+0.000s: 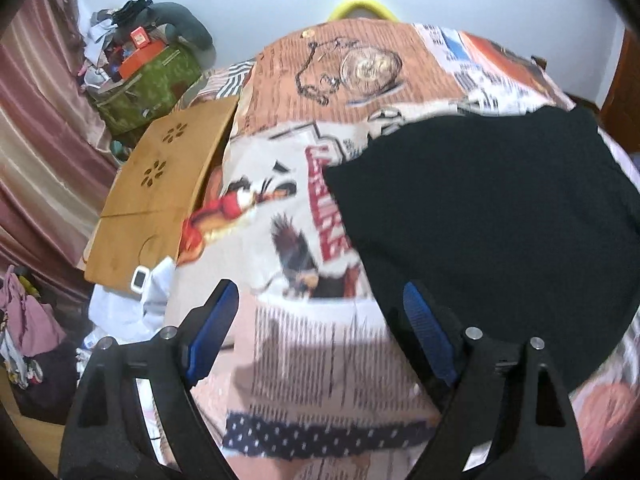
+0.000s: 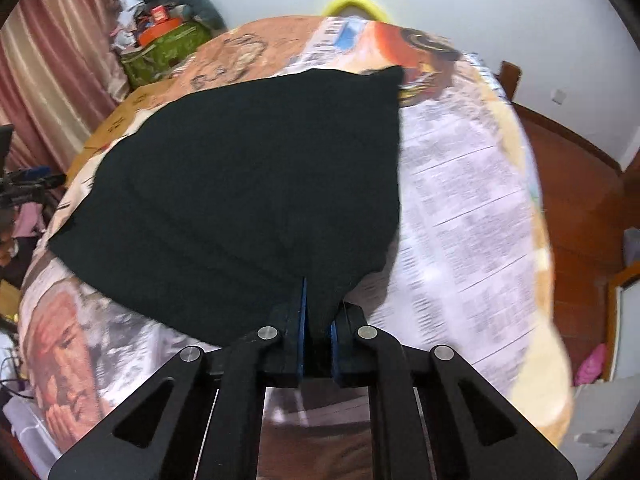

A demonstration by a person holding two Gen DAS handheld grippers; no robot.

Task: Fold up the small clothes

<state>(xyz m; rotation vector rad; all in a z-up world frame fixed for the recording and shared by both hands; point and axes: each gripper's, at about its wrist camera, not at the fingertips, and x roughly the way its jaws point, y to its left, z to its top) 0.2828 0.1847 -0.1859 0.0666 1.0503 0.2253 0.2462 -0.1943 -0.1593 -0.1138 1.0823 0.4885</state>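
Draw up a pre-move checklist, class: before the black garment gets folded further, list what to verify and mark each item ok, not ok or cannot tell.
1. Right gripper shut on the black garment at its near edge: ok.
2. Left gripper holds a second edge: not ok; it is open and empty above the printed bedsheet.
3. Garment spread flat on the sheet: ok for the far part; the gripped end is bunched.
4. Wooden lap table away from the garment: ok.
5. Garment's sleeves or seams aligned: cannot tell; the cloth is dark and blurred.
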